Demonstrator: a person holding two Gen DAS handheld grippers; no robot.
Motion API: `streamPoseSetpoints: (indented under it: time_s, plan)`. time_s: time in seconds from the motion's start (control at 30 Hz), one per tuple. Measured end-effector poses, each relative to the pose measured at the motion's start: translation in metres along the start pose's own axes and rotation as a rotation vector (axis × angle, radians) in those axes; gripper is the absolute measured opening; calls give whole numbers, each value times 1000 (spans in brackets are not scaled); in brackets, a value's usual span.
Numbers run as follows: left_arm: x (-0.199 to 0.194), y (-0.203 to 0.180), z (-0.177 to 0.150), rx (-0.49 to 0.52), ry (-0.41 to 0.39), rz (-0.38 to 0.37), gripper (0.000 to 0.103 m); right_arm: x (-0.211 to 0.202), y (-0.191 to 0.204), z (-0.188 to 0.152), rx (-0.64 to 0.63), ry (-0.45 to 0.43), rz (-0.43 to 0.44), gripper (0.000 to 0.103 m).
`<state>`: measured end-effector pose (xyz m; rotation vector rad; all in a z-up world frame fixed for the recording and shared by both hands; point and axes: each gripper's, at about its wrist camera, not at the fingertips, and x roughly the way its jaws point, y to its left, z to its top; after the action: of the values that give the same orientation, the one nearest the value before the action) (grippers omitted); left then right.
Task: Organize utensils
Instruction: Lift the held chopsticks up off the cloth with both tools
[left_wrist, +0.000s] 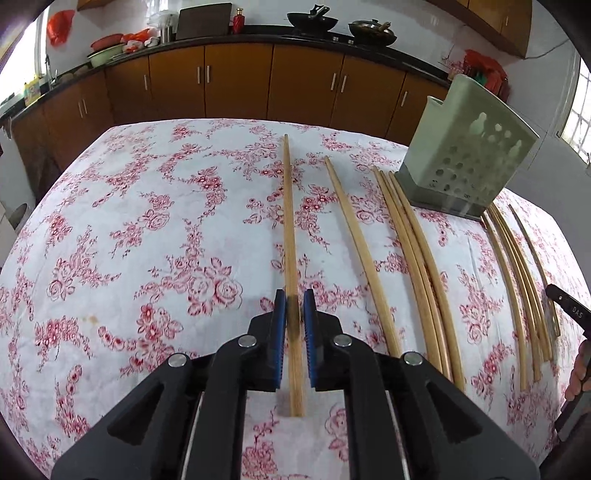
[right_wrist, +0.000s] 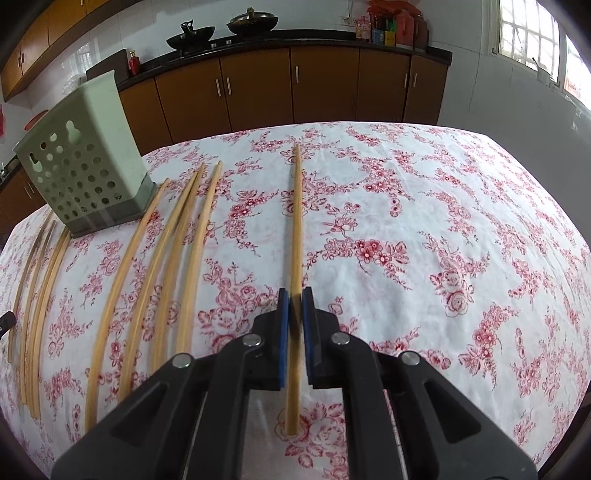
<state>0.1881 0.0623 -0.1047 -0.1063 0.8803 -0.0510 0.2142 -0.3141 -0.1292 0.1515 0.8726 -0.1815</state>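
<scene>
L gripper (left_wrist: 294, 295) has its blue pads either side of a single chopstick (left_wrist: 290, 221), jaws narrowed round it w/ a thin gap each side; can't tell if pads actually touch the wood. That stick lies flat on the floral tablecloth (left_wrist: 147, 221), running from near edge toward far edge, roughly mid-table. R gripper (right_wrist: 296, 293) sits the same way on another chopstick (right_wrist: 296, 221), jaws drawn in tighter, seemingly pinching it, stick flat on the cloth & pointing at the far edge. Btwn the two: more chopsticks in loose groups, one single (left_wrist: 360, 258), a bunch of three (left_wrist: 417, 266) just beside the holder, another bunch (left_wrist: 517, 280) on its other side. Green perforated utensil holder (left_wrist: 469, 147) stands upright toward the far edge of the surface, no chopsticks showing above its rim. Brown cabinets (right_wrist: 258, 88) & two woks (right_wrist: 221, 31) behind
</scene>
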Motion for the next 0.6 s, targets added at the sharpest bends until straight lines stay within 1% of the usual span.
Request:
streamPoseSetpoints:
  time_s: [0.23, 0.37, 0.5, 0.6]
  plan:
    - [-5, -1, -5, 9, 2, 10, 11, -8, 4, -9, -39, 1, -23, 10]
    - [-8, -3, -9, 24, 5, 29, 10, -11, 5, -13, -58, 2, -28, 9]
    - [-12, -7, -15, 41, 5, 58, 10, -12, 4, -14, -60, 2, -17, 9]
    - [-14, -10, -17, 57, 6, 78, 7, -14, 0, -15, -49, 2, 2, 8]
